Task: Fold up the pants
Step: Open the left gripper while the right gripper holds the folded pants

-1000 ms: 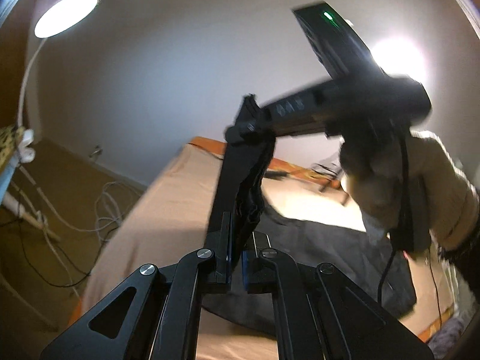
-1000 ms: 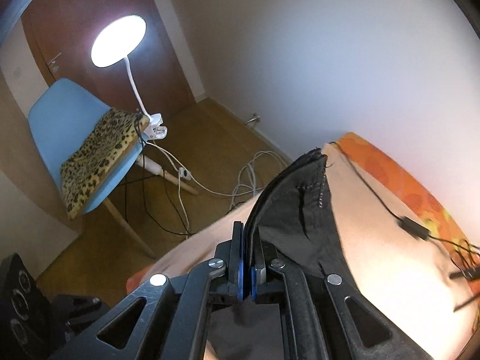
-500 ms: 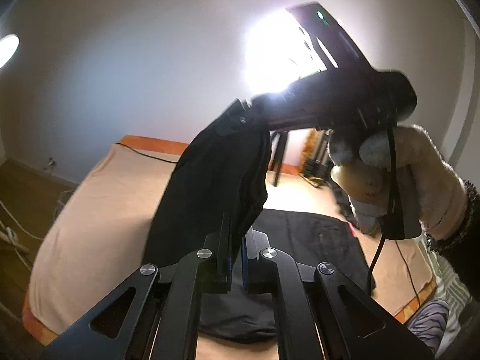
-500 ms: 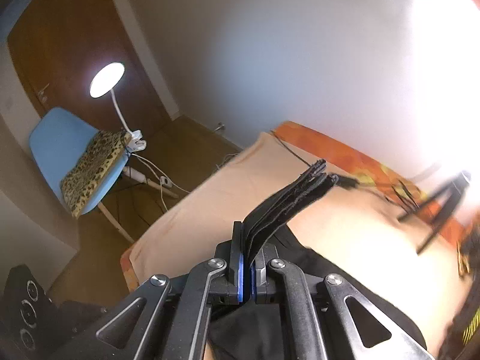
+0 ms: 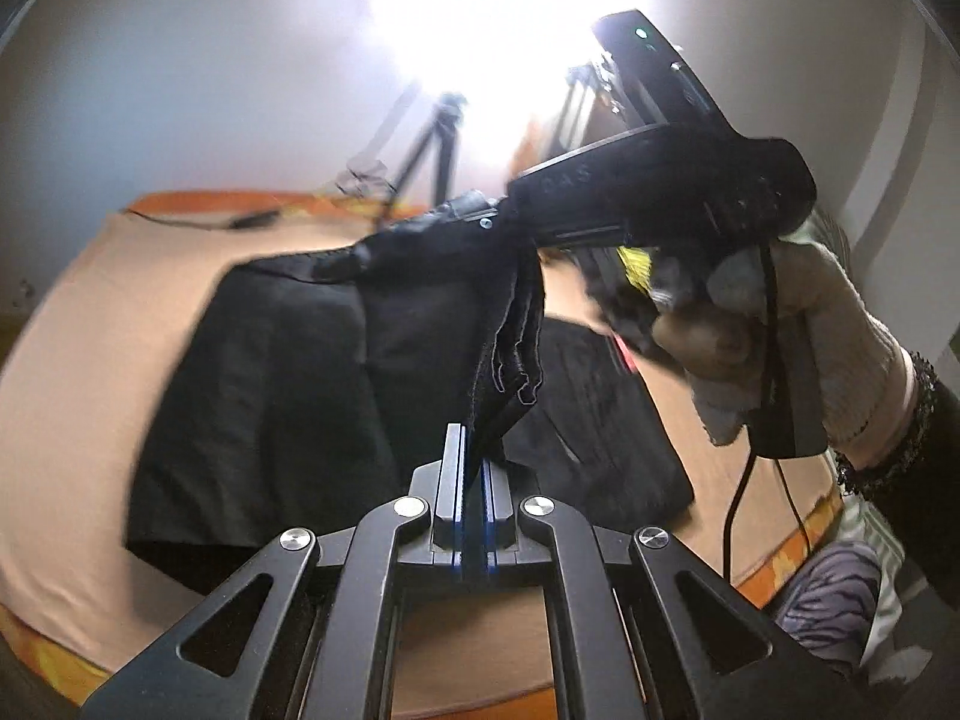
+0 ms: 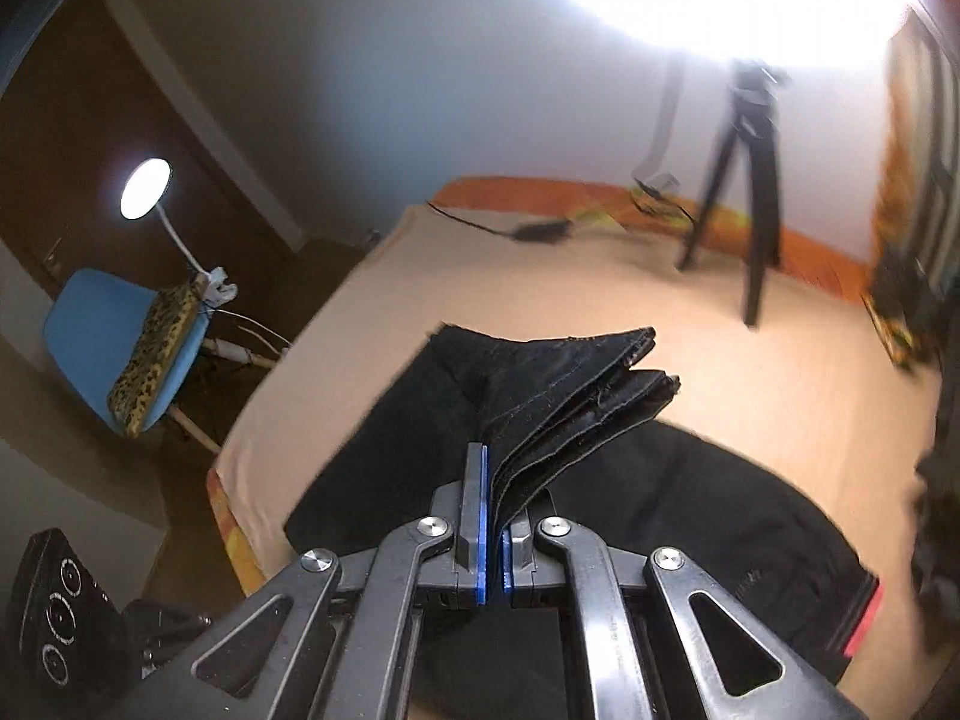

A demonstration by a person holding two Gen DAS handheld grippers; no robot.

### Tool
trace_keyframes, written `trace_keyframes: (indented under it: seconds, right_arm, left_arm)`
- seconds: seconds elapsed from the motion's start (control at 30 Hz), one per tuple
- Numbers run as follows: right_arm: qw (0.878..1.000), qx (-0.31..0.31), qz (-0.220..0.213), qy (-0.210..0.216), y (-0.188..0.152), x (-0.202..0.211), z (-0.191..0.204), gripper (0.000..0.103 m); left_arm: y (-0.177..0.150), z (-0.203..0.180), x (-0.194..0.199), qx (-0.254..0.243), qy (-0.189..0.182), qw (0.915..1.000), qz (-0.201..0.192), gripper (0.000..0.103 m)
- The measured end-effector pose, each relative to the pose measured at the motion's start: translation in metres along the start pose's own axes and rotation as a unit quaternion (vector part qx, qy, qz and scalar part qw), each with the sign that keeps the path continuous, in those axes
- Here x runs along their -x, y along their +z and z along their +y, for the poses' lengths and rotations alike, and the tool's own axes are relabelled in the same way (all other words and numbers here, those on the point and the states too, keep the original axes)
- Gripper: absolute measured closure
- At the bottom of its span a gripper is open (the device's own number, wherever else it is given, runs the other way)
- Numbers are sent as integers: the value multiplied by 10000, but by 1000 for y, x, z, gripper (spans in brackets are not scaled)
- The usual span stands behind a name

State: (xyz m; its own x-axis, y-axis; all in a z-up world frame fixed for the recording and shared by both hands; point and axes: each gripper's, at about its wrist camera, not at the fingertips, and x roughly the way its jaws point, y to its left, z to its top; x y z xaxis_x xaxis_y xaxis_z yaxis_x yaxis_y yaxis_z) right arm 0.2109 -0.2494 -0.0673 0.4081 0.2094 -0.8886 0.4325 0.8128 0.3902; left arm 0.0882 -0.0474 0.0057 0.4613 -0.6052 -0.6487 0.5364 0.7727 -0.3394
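Black pants (image 5: 288, 372) lie on beige bed sheet (image 5: 90, 324), far hem edge lifted and doubled over lower part. Left gripper (image 5: 474, 480) pinches hem layers; right gripper (image 6: 495, 510) clamps stacked hem folds. Tripod (image 6: 744, 180) stands on sheet beyond; blue chair (image 6: 102, 330) beside bed.

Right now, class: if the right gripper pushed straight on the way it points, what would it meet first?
The right gripper is shut on the black pants, so their bunched hem leads. Beyond that, probably the beige bed cover, then the tripod; depth is unclear.
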Motion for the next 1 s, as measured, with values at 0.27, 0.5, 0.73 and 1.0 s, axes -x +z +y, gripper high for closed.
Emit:
trace_keyframes:
  seconds: [0.27, 0.5, 0.73, 1.0]
  right_arm:
    - [9987, -453, 175, -173, -34, -11, -73, 103]
    - [9979, -568, 210, -232, -50, -15, -100, 103]
    - [9968, -728, 205, -270, -55, -13, -117, 103]
    - [9944, -921, 275, -434, -73, 4, -140, 103]
  left_arm:
    - [-7, -15, -12, -139, -154, 9985, 502, 98]
    - [0, 37, 1, 584, 205, 9980, 144, 86]
    - [-8, 75, -20, 623, 1016, 9917, 481, 86]
    - [-9, 90, -26, 668, 1212, 9887, 571, 86]
